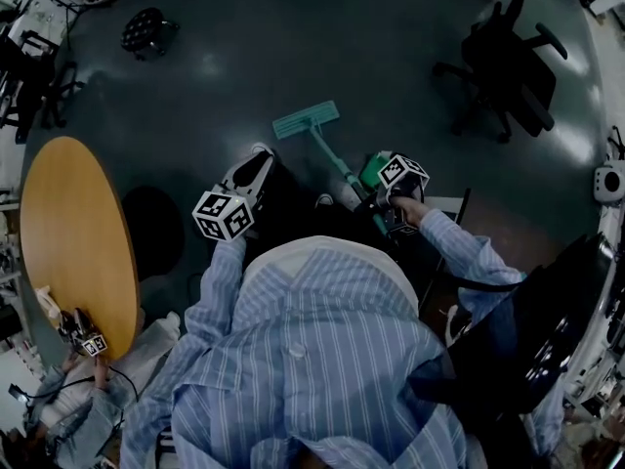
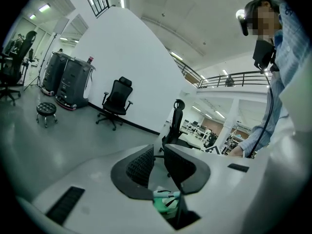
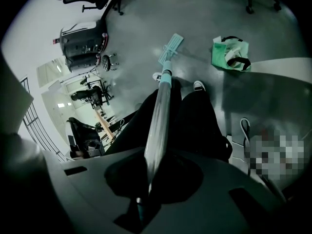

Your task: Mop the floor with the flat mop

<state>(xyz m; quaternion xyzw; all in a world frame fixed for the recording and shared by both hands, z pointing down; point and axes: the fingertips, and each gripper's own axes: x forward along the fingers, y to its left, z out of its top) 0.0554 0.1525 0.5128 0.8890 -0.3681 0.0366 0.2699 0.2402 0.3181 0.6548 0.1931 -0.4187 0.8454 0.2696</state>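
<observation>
While the right hand-held gripper (image 3: 146, 174) is clamped on the mop's handle (image 3: 160, 111), the flat mop head (image 1: 306, 120) lies on the floor (image 1: 391, 57) ahead, at upper centre in the head view. The left hand-held gripper (image 2: 158, 165), jaws narrowly apart and holding nothing, sits left of the handle without touching it.

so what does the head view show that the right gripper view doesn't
Only the head view: the left gripper, clear of the mop, and the striped shirt. Only the right gripper view: the right gripper shut on the pole, seen close up. Both: the mop head flat on the floor, the pole running back from it, and the stool.
</observation>
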